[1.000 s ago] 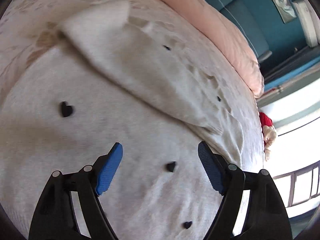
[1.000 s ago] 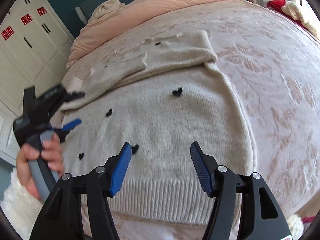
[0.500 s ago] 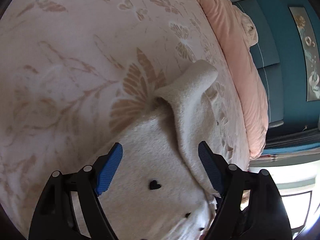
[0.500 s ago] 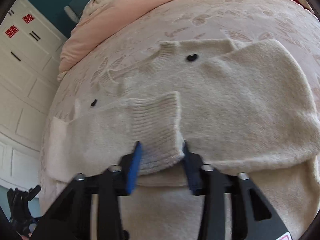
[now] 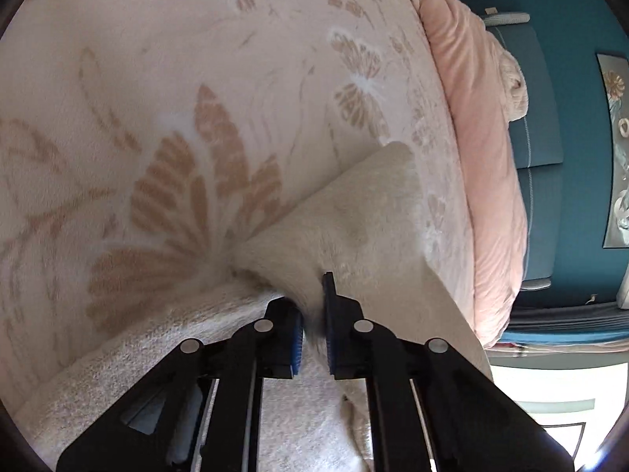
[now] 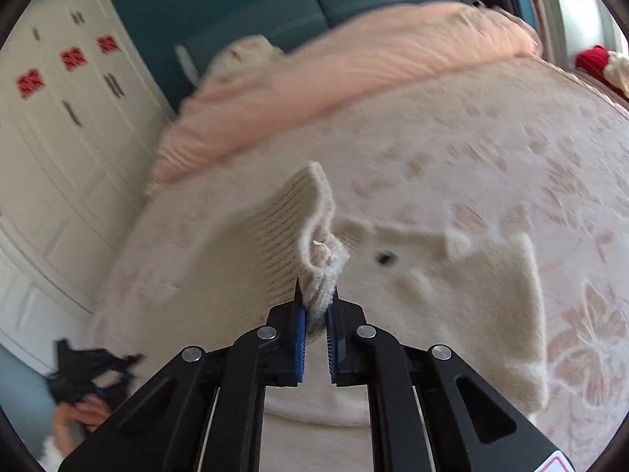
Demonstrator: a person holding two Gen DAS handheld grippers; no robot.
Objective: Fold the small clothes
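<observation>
The bed (image 5: pixel 196 78), covered in a pale pink blanket with tan leaf and butterfly figures, fills most of both of my views. A peach duvet (image 6: pixel 354 74) lies bunched along its far side, against a teal headboard (image 6: pixel 275 4). White wardrobe doors (image 6: pixel 59 126) with red paper emblems stand to the left in the right wrist view.

On the bed lies the cream knit sweater (image 6: pixel 452 295), partly folded; one black heart mark (image 6: pixel 385 257) shows on its upper layer.

My left gripper (image 5: pixel 312 314) has its jaws drawn nearly together on a fold of the sweater's fabric, which rises as a broad flap (image 5: pixel 354 216) from the pinch point over the blanket.

My right gripper (image 6: pixel 315 314) has its jaws closed to a narrow gap on the ribbed cuff (image 6: pixel 314 236), which stands up bunched above the blue pads (image 6: pixel 300 326). The cuff is lifted clear of the layer beneath.

At lower left in the right wrist view, the other gripper and the hand (image 6: pixel 78 421) holding it appear blurred at the bed's edge.
</observation>
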